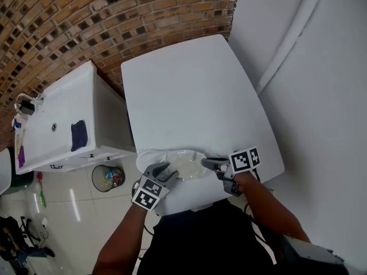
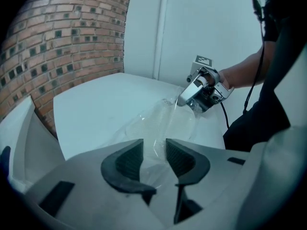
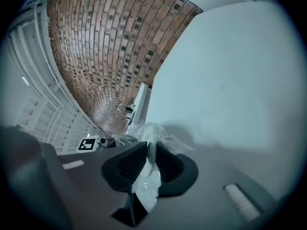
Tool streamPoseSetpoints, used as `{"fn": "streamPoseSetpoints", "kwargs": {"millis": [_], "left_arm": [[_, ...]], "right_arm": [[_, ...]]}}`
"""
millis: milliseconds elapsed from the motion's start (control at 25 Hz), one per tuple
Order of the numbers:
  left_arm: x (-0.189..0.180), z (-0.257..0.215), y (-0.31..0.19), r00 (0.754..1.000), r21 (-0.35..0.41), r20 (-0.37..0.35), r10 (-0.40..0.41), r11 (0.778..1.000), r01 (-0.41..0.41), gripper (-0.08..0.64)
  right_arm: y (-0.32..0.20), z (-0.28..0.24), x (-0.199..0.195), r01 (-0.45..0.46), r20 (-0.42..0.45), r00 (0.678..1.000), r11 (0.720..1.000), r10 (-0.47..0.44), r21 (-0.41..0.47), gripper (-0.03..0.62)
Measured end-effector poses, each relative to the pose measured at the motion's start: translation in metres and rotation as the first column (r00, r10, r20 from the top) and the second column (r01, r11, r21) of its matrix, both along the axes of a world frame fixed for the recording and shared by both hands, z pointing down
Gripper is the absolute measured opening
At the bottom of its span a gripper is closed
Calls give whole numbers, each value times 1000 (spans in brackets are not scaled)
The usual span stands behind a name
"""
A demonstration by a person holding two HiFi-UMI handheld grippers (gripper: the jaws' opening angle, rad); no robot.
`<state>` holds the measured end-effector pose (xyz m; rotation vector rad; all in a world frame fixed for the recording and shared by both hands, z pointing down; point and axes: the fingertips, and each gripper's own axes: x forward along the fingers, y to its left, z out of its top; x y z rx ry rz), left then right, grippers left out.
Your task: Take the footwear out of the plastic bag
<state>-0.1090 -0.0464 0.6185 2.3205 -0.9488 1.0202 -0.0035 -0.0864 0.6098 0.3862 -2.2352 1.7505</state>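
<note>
Far left in the head view: a white cabinet [image 1: 63,107] stands against the brown brick wall [image 1: 86,22], with a dark blue cloth [image 1: 78,135] lying on its top. A round bin [image 1: 108,177] sits on the floor just beside the cabinet's front.

Your left gripper [image 1: 167,172] [image 2: 154,152] is at the near edge of the white rectangular table [image 1: 189,90], angled downward. Its jaws are released: the dark ribbed pads [image 2: 128,159] stand apart. A fold of film from the clear plastic bag [image 1: 184,162] [image 2: 168,121] [image 3: 153,131] runs loosely through the gap, and neither pad presses on it.

The bag lies on the table's near edge, between your two grippers and within reach of both. A pale shape [image 1: 182,165] shows through the film. Whether this is the footwear cannot be told from any view.

Your right gripper [image 1: 211,163] [image 2: 182,99] [image 3: 150,159] is at the bag's right end. Its jaws are clenched on a bunched edge of the bag. The film is pinched between the pads and stands crumpled above them, with a white strip of it hanging below.

Right of that gripper the tabletop ends close to a plain white wall [image 1: 321,96]
</note>
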Motion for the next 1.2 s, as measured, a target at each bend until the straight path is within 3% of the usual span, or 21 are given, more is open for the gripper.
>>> {"fn": "streamPoseSetpoints", "kwargs": {"millis": [40, 280, 400, 480, 600, 800, 1000, 1200], "left_arm": [[-1, -5, -1, 1000, 19, 4, 1, 1000, -1, 181], [-9, -23, -5, 1000, 85, 22, -16, 996, 14, 183], [-24, -27, -9, 997, 106, 39, -71, 992, 66, 189], [-42, -26, -11, 989, 102, 55, -135, 986, 129, 201], [-64, -13, -11, 977, 36, 70, -199, 980, 197, 221], [-60, 10, -9, 983, -29, 122, -138, 989, 143, 186], [-58, 9, -16, 971, 1, 196, -136, 990, 138, 76], [-59, 12, -14, 966, -6, 236, -103, 994, 108, 66]], "right_arm": [[0, -5, 2, -9, 20, 1000, 1000, 9, 2, 58], [0, -19, 12, -8, 56, 998, 999, 6, 37, 52], [2, -26, 18, -13, 71, 997, 999, 10, 44, 48], [3, -29, 24, -21, 77, 997, 999, 18, 40, 44], [6, -31, 28, -24, 74, 997, 999, 20, 42, 44], [8, -31, 24, -23, 68, 998, 998, 19, 57, 44], [9, -35, 27, -32, 71, 997, 997, 27, 71, 43], [9, -35, 42, -60, 109, 992, 998, 59, 13, 41]]}}
